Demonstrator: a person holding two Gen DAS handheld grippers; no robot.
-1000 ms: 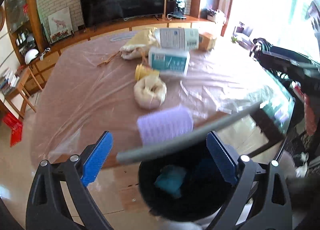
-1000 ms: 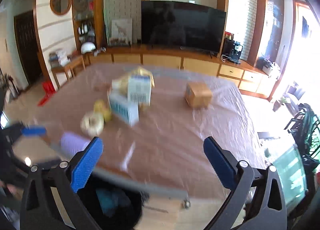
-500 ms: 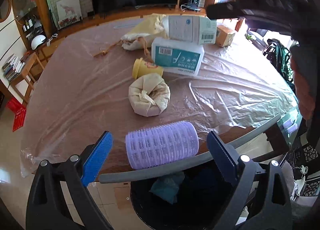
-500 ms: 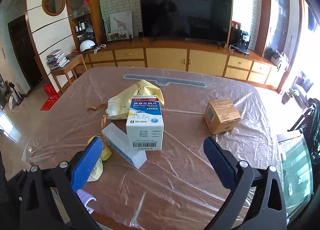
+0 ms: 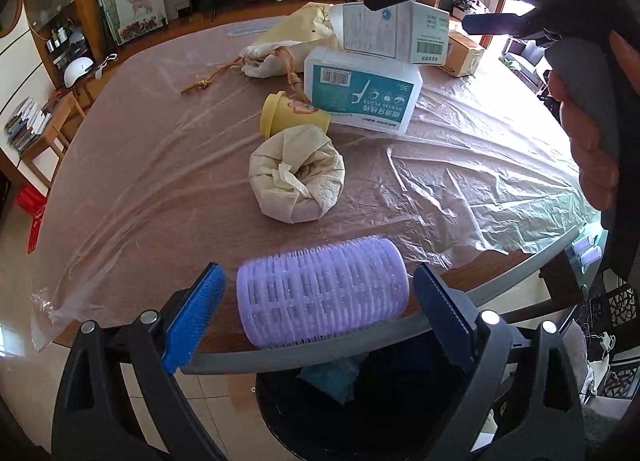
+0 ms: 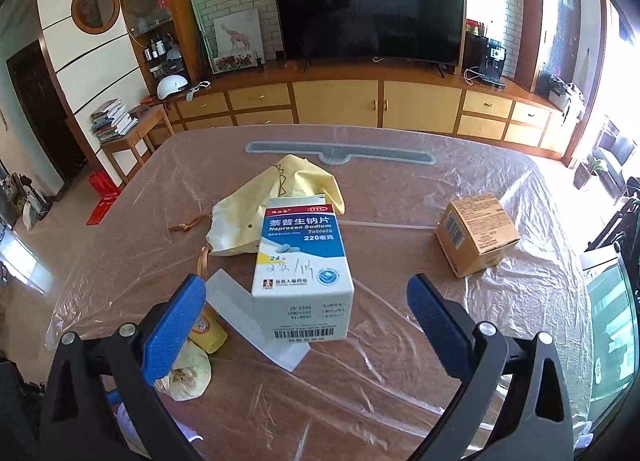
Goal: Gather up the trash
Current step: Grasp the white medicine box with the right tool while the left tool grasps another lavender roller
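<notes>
In the left wrist view my left gripper [image 5: 320, 317] is open around a purple hair roller [image 5: 322, 297] lying at the table's near edge, a pad at each end, not clamped. A black bin [image 5: 372, 401] with teal trash inside stands just below, behind a grey table rail [image 5: 500, 285]. Beyond lie a crumpled paper wad [image 5: 298, 181], a yellow cup [image 5: 290, 117] and a teal floss box [image 5: 362, 95]. In the right wrist view my right gripper [image 6: 306, 321] is open and empty over a white-blue tablet box [image 6: 302, 273] resting on the floss box [image 6: 248, 321].
A yellow drawstring bag [image 6: 276, 205] and a brown carton [image 6: 476, 235] lie farther back on the plastic-covered table [image 6: 400, 361]. A grey strip [image 6: 340, 149] lies at its far edge. A TV cabinet [image 6: 360, 105] stands behind. A glass surface [image 6: 608, 325] is to the right.
The left gripper has come down and forward so the purple roller now sits between its pads. The right gripper has swung from over the bin toward the tablet box.
</notes>
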